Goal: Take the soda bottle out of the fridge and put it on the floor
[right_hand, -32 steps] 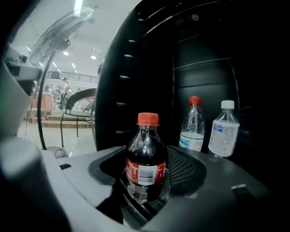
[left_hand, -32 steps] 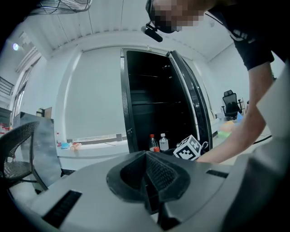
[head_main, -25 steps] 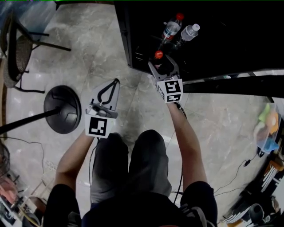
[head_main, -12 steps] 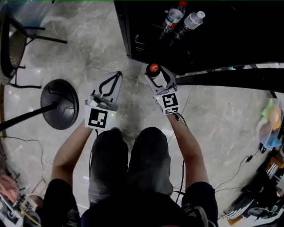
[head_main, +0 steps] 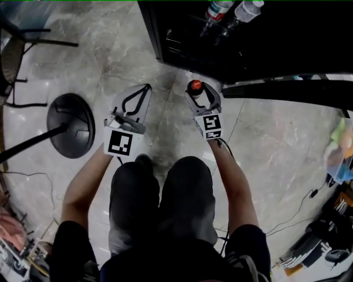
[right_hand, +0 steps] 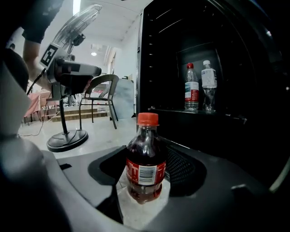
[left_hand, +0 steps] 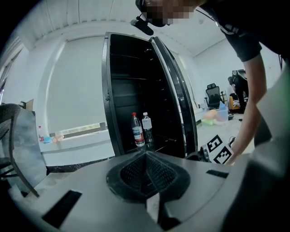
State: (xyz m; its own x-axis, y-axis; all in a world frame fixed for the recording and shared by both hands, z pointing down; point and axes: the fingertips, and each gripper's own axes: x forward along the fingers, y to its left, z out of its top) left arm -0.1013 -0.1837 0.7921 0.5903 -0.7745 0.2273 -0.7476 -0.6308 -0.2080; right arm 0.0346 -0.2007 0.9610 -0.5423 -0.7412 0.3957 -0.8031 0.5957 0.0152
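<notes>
A small soda bottle (head_main: 194, 86) with a red cap, dark drink and red label stands upright between the jaws of my right gripper (head_main: 199, 92), which is shut on it. In the right gripper view the soda bottle (right_hand: 146, 163) sits low over the pale floor (right_hand: 136, 213), just outside the open black fridge (right_hand: 204, 68); whether its base touches the floor I cannot tell. My left gripper (head_main: 145, 90) hovers over the floor to the left, shut and holding nothing. Its closed tips show in the left gripper view (left_hand: 146, 156).
Two clear bottles, one red-capped (head_main: 217, 10) and one white-capped (head_main: 246, 10), stand on a shelf inside the fridge (head_main: 276, 44). The fridge door (head_main: 287, 102) swings open on the right. A fan's round black base (head_main: 69, 125) and a chair (head_main: 8, 55) stand at left.
My right gripper has carried the soda bottle out of the fridge and back over the floor, toward the person. The left gripper has stayed almost in place.
</notes>
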